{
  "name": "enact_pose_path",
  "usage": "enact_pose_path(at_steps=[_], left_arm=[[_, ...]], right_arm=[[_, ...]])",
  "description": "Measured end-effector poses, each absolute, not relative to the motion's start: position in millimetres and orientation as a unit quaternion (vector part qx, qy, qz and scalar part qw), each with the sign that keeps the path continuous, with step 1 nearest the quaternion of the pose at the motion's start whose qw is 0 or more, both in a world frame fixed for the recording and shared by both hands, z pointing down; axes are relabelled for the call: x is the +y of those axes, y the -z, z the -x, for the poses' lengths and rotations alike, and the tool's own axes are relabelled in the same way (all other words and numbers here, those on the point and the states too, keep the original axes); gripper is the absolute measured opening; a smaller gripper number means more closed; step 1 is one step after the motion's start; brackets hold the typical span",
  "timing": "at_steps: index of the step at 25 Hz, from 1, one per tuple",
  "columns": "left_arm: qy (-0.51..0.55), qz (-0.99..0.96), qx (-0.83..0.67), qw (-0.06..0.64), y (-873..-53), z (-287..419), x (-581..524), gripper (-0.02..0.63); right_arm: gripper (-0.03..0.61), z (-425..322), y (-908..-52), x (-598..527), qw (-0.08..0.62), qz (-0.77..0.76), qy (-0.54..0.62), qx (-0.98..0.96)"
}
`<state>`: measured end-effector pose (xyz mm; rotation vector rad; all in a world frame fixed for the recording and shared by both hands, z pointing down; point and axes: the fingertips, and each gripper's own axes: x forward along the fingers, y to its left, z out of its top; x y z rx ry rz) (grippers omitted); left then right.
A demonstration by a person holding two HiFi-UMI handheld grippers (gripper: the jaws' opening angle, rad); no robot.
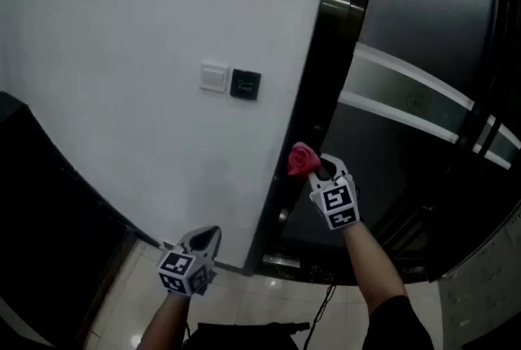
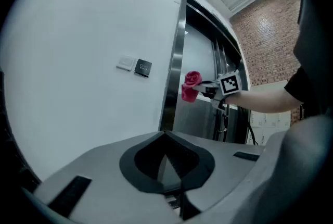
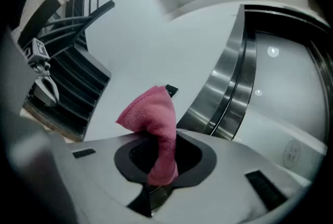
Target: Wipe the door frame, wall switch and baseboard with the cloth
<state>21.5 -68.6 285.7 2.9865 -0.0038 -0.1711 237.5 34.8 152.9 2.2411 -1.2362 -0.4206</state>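
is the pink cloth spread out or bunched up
Bunched up: the cloth is pinched between the right gripper's jaws and sticks out as a crumpled peak.

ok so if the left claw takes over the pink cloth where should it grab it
Grip the loose bunched end of the cloth that sticks out beyond the right claw, coming from the side of the white wall. Its tail is pinched between the right jaws, and the door frame crowds the other side. The left claw looks shut, so open it first.
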Motion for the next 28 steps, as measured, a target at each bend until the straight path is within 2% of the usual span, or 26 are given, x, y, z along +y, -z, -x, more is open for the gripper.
enact_pose_path(at_steps=[7, 12, 19, 28], left_arm=[[0.025, -0.997, 0.032, 0.058, -291.7, -15.7, -86.4, -0.008], [0.015, -0.998, 0.037, 0.048, -294.1, -11.9, -102.9, -0.008], [0.021, -0.997, 0.018, 0.066, -299.1, -27.4, -107.1, -0.009], [0.008, -0.997, 0.008, 0.073, -305.1, -48.1, -90.6, -0.008]], right_arm=[[0.057, -268.5, -97.9, -18.4, 0.467, -0.791, 0.229, -0.324], [0.057, -277.2, -69.6, -31.1, 0.539, -0.753, 0.276, -0.257], [0.057, -295.1, -43.2, -30.4, 0.563, -0.734, 0.313, -0.217], [0.058, -314.6, -106.2, -45.8, 0.592, -0.71, 0.309, -0.223]])
